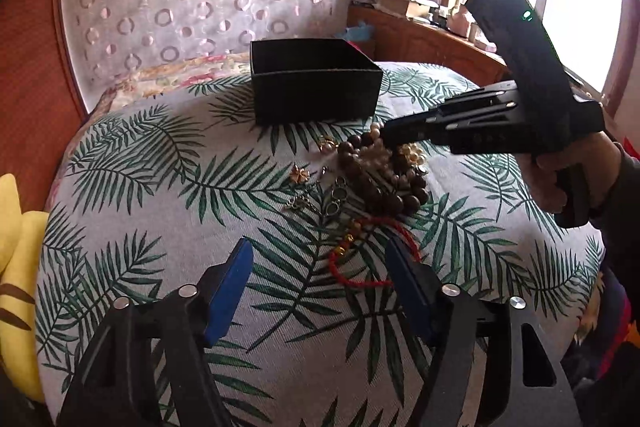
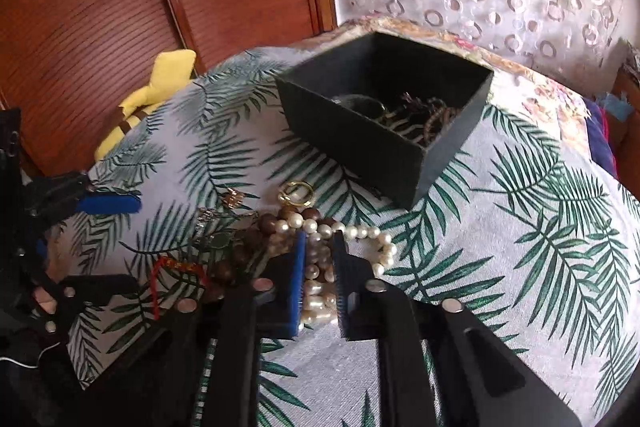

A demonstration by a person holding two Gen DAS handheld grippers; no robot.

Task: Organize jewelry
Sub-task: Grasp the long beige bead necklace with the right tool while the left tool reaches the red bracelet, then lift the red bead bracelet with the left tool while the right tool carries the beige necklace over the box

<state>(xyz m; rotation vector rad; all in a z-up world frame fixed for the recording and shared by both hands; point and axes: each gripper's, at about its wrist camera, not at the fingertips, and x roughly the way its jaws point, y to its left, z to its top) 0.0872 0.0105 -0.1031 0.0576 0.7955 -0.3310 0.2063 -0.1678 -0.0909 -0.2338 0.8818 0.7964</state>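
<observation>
The left gripper (image 1: 320, 263) points steeply down with its blue pads (image 1: 230, 291) spread well apart and nothing pressed between them. The right gripper (image 2: 319, 251) also tilts down, its jaws drawn close and clamped on pearls (image 2: 316, 291). A hand (image 1: 576, 175) wraps the right gripper's handle.

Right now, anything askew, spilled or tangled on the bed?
Yes. The jewelry is one tangled heap: pearl strand, brown wooden beads and red cord bracelet overlap, with small charms scattered beside them. The right gripper is shut on the pearls, so neighbours may drag along. The black box looks undamaged.
</observation>
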